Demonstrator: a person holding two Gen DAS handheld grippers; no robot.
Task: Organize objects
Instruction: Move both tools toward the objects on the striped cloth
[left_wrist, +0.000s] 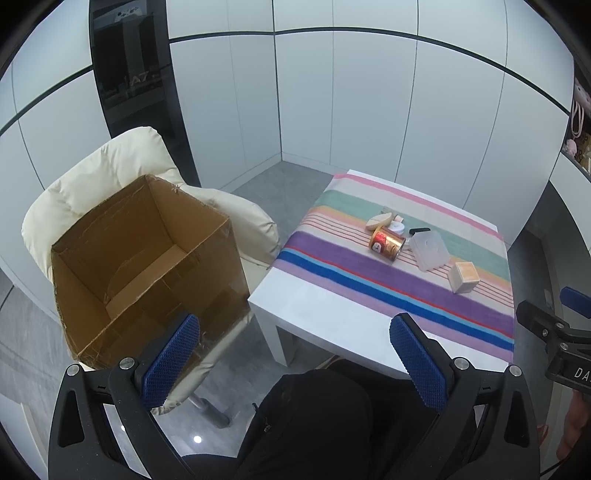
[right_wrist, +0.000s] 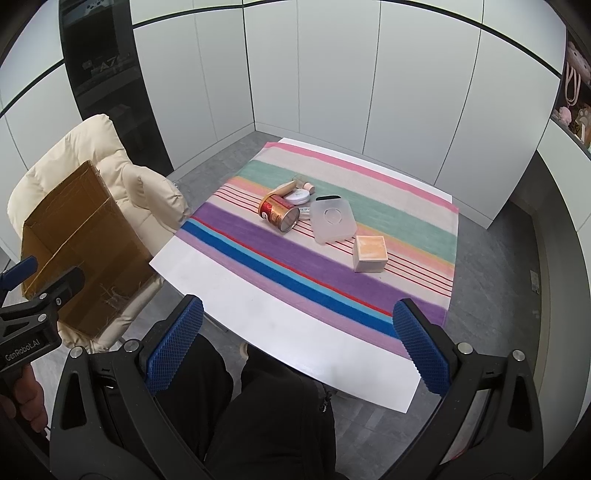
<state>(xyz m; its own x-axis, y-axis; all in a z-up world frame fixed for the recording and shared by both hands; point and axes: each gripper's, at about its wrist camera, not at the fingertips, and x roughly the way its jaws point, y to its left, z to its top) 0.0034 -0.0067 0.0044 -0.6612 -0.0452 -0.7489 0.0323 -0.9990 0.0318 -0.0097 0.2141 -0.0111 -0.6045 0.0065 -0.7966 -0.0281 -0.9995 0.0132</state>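
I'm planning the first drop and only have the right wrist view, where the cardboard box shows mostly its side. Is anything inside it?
Observer: No. The left wrist view looks down into the cardboard box: only its bare floor with a loose cardboard piece.
Operator: Is its top blocked?
Observer: No, the top is fully open, with no flaps over the opening.
Operator: Is the left gripper free?
Observer: Yes, the left gripper is open, with nothing between its fingers.

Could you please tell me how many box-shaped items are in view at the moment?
2: an open cardboard box resting on the cream chair left of the table, and a small cream cube box on the striped cloth. Smaller ones could be hidden behind the can.
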